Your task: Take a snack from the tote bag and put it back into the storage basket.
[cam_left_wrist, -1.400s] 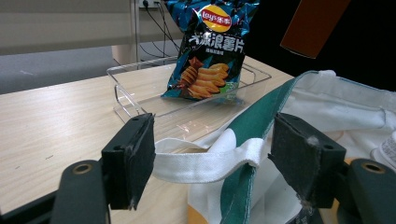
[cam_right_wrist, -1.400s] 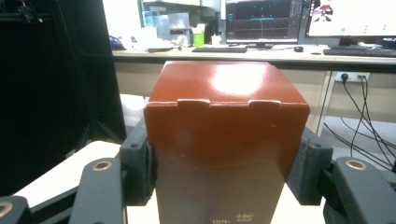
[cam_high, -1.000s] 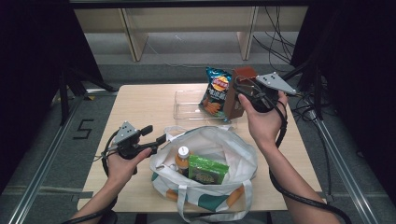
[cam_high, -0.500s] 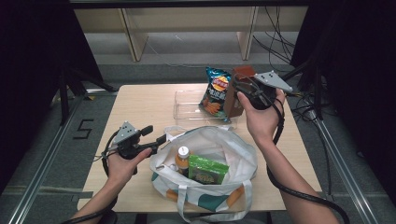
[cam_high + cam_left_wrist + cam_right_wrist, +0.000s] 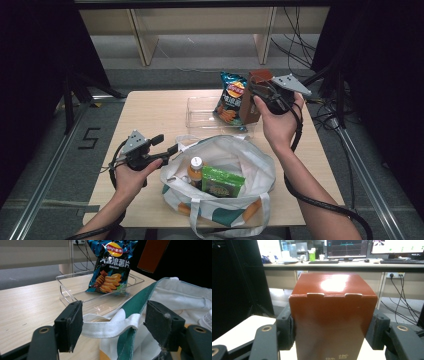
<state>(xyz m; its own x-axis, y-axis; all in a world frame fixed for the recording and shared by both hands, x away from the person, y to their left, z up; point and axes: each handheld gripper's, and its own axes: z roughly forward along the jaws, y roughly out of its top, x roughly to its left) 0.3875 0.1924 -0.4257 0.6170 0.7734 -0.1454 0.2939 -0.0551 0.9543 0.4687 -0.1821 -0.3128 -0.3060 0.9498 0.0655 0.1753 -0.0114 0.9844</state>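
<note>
Right gripper (image 5: 332,340) clamped on brown box (image 5: 332,315), held above far right tray (image 5: 200,112). Left gripper (image 5: 113,327) jaws apart, astride bag rim (image 5: 110,326). Risk: glossy box slips; unpinched rim sags, blocking entry.

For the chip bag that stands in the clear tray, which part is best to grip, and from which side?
Probably the top edge of the chip bag, from above. It stands upright in the clear tray, whose walls block its lower part, and the flat top seam fits between jaws.
</note>
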